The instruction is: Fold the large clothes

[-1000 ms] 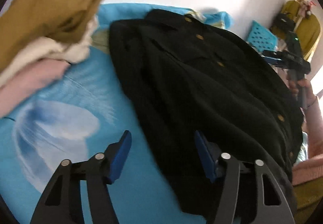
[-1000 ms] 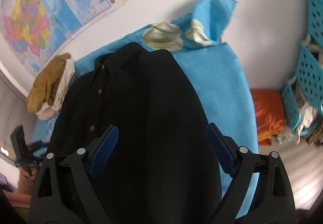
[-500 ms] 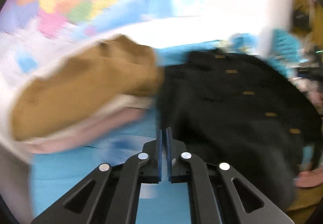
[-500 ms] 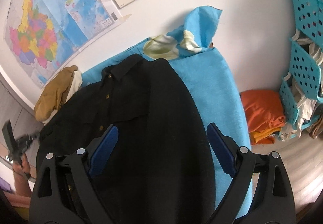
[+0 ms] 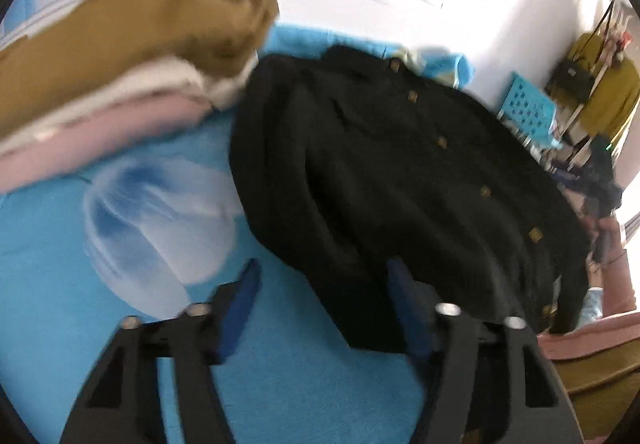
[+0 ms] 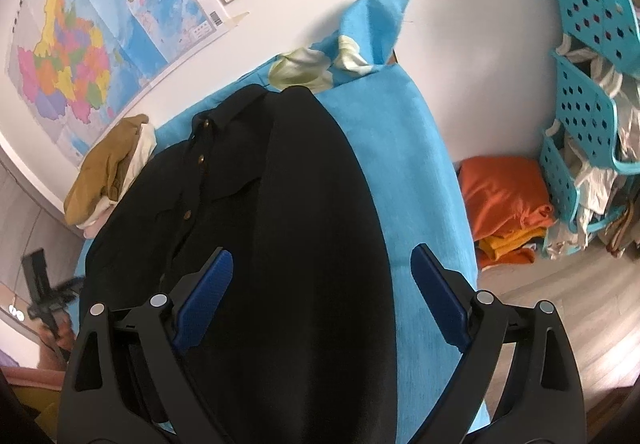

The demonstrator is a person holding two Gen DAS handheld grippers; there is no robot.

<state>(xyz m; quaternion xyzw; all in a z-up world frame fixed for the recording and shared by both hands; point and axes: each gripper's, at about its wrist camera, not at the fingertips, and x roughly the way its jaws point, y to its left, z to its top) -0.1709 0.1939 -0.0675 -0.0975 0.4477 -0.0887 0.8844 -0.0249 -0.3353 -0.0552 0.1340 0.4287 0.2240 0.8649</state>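
Though the left gripper (image 5: 320, 302) was pinched fully together half a second ago, its blue-padded fingers (image 5: 240, 304) have just been opening and now stand partly apart, with only the near hem of the black button-front shirt (image 5: 400, 184) showing between them and no pad pressing on it. The right gripper (image 6: 320, 304) hangs with its fingers wide, nothing held, over the shirt's folded-in side near the right edge of the blue-covered counter (image 6: 420, 164). The shirt lies lengthwise down the middle of the counter, collar toward the far wall, brass buttons showing along its front, one side already laid over. Compared with a second ago, the left view has swung back from the stack of folded clothes, tan over cream over pink (image 5: 120, 84), at the far left corner to the shirt's near left edge. I judge that the left hand is lining up a fresh pinch on the hem or left side for the next fold, which is not yet begun. Beyond the counter, orange cloths (image 6: 504, 196) and turquoise baskets (image 6: 588, 84) sit on the floor.
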